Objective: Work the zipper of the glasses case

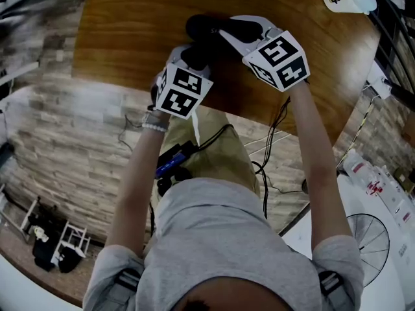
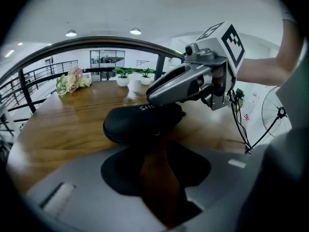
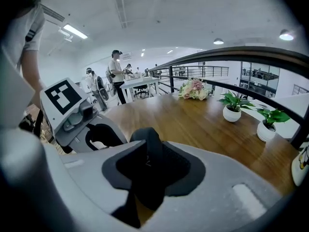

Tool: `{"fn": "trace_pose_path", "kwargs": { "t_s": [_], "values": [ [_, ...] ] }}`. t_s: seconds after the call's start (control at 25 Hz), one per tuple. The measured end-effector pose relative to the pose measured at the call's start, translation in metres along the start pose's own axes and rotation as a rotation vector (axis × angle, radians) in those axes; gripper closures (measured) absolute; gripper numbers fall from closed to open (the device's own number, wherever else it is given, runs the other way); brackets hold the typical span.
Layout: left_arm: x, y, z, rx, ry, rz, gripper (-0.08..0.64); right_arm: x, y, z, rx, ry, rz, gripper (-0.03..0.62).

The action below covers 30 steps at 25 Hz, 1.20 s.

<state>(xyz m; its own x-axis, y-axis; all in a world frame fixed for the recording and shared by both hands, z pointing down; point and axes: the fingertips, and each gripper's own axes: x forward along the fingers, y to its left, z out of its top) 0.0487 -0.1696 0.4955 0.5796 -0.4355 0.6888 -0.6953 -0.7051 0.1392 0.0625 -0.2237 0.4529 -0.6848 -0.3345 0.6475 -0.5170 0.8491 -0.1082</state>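
Black oval glasses case, top centre, wooden table. Right gripper clamps it; left gripper spread, empty. Case looks closed, zipper unworked.

On the table, left tool and right tool meet at the glasses case.

White letters "SHO" stand on the lid of the black glasses case. The rest of that word is covered. Nothing else can be read.
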Motion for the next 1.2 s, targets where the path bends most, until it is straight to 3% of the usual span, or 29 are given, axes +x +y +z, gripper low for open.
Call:
{"fn": "trace_pose_path", "kwargs": {
  "t_s": [0.28,0.52,0.76,0.96,1.2],
  "values": [
    [0.006,0.004,-0.004,-0.050,0.013,0.025,0.408,0.004,0.003,-0.001,0.022,-0.005,0.023,0.489],
    [0.010,0.000,-0.007,-0.045,0.020,0.018,0.439,0.006,0.009,-0.003,0.007,-0.001,0.029,0.489],
    [0.008,0.002,-0.005,-0.012,0.009,0.061,0.540,0.007,0.011,-0.002,-0.009,-0.001,0.023,0.494],
    [0.004,0.000,-0.005,0.016,0.014,0.085,0.541,0.006,0.018,0.001,-0.049,-0.003,0.013,0.529],
    [0.001,0.005,-0.002,-0.023,0.006,0.126,0.540,0.006,0.021,0.001,-0.085,0.005,-0.008,0.555]
  ]
}}
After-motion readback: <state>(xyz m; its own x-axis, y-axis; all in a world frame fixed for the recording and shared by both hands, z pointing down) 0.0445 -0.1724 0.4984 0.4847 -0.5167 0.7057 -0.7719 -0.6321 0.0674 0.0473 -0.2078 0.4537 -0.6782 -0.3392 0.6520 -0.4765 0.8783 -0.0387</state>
